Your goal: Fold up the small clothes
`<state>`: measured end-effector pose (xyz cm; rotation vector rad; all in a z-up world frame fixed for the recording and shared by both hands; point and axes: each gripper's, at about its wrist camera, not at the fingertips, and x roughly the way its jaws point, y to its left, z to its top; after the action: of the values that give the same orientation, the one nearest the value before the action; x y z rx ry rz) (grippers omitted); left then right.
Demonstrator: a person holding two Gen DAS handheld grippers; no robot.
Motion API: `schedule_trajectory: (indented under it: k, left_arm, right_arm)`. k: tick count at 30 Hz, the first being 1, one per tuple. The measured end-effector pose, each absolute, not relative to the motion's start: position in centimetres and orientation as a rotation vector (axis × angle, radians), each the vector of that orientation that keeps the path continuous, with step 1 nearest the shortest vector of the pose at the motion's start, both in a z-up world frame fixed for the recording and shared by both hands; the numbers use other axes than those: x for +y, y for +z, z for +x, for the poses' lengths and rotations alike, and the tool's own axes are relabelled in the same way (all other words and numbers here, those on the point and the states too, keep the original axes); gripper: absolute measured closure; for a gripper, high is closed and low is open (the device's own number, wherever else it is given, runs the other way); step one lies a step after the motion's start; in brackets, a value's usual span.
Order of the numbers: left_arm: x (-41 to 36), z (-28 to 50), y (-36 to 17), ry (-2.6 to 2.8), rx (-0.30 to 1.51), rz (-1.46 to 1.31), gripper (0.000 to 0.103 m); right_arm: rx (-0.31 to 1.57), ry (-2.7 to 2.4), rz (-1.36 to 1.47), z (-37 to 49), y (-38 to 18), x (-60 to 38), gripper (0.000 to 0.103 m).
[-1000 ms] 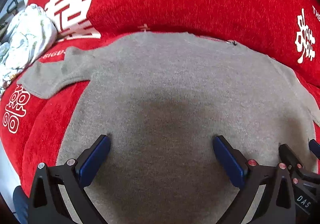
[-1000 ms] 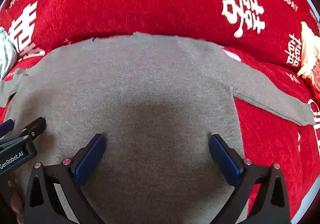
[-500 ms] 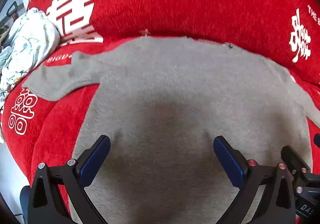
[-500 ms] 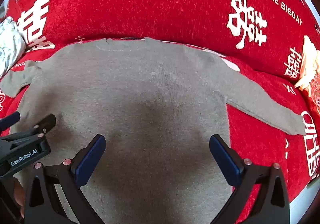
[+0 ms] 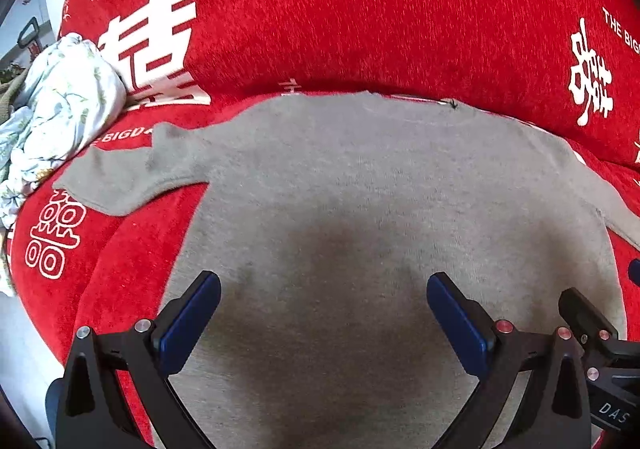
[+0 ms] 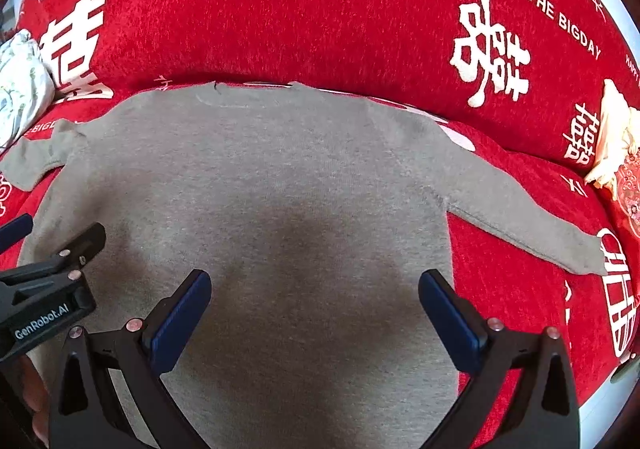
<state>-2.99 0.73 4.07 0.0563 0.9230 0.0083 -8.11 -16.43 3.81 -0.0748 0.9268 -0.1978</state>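
Observation:
A small grey knit sweater (image 5: 360,189) lies flat and spread out on a red sofa seat, neck toward the backrest, both sleeves out to the sides; it also shows in the right wrist view (image 6: 260,177). My left gripper (image 5: 322,313) is open and empty, hovering over the sweater's lower body. My right gripper (image 6: 314,309) is open and empty beside it, over the lower right part. The left sleeve (image 5: 132,173) points left, the right sleeve (image 6: 532,225) points right.
The red sofa cover (image 5: 360,9) has white wedding print and a raised backrest behind the sweater. A crumpled pale floral cloth (image 5: 52,109) lies at the far left. A cream and red object (image 6: 616,145) sits at the far right.
Both grippers have drawn back and up from the sweater, so more of the sweater and the sofa shows. Both stay open. The sweater has not moved.

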Motion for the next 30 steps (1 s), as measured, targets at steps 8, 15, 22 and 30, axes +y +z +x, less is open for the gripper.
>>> schedule_trajectory:
  k: [8,15,22,30]
  left_arm:
    - [-0.3,-3.3,4.6,0.023,0.894,0.1,0.0]
    - [-1.6,-3.3,5.1,0.019,0.88,0.132,0.0]
    - [-3.6,-3.4,5.6,0.006,0.863,0.168,0.0]
    - [-6.6,-3.3,6.2,-0.026,0.858,0.208,0.0]
  right_arm:
    - [0.911,-0.204,-0.062,-8.4,4.3,-17.0,0.0]
    - [0.891,-0.223,-0.032,-8.8,4.5,-18.9,0.0]
    - [0.873,-0.247,-0.003,-9.0,5.0,-21.3,0.0]
    - [0.862,-0.279,0.036,-9.3,5.4,-24.3,0.0]
